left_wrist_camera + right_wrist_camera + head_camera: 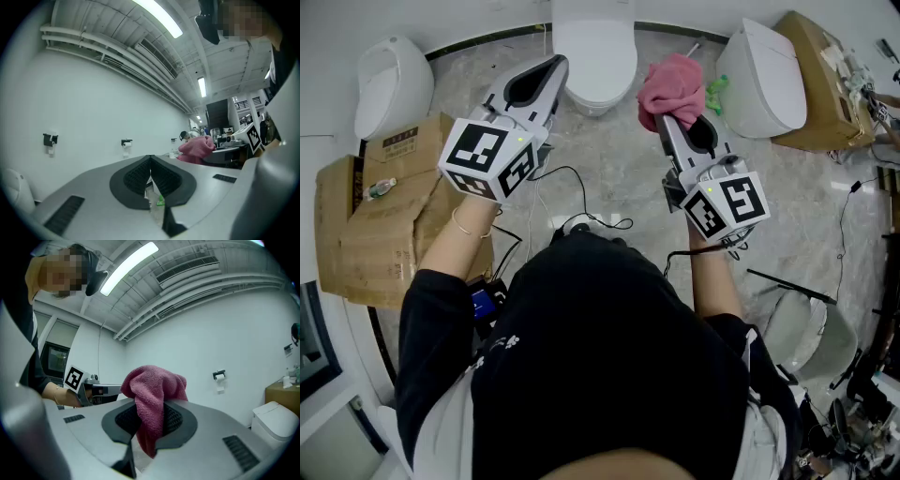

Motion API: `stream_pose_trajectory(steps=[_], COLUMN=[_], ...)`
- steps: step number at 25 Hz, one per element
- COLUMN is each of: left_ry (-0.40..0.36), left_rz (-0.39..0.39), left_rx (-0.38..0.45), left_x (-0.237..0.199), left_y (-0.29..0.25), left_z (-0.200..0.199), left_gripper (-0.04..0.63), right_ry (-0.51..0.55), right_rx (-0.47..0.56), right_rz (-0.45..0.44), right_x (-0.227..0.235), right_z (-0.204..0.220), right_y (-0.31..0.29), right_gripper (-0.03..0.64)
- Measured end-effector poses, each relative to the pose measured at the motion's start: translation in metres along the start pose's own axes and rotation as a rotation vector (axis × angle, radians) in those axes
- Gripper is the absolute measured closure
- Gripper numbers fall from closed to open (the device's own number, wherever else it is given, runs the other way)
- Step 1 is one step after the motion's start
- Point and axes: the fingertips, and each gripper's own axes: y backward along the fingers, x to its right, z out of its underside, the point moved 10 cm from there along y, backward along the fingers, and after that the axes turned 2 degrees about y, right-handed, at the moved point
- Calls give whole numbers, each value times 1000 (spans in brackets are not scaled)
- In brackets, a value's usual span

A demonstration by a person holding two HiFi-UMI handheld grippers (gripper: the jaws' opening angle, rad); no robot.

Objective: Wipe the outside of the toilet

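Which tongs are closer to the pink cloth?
Right. The right tongs clamp the cloth; the left tongs are apart from it, to its left, with the middle toilet between.

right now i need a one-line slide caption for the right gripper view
Right gripper shut on a pink cloth in front of a white wall, with a white toilet at lower right.

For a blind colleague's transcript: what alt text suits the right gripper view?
A pink cloth is clamped in the jaws of the right hand-held gripper, bunched above them and hanging below. At left the left hand-held gripper is held up; a white toilet stands by the wall at right.
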Motion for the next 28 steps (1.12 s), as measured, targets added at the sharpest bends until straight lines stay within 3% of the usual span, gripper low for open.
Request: stream_pose_trajectory(steps=[22, 28], left_ry=[26, 40], left_rz=[83, 61], left_rx=[4, 16], left_x=[-58, -72], left_y=[-2, -12], left_z=[19, 20], left_gripper=[586, 586], right_ry=[-66, -79], right_rx=[50, 50], right_rz=[78, 65], right_x=[-8, 3], right_z=[13, 10], right_y=[-34, -51], right_gripper=[538, 538])
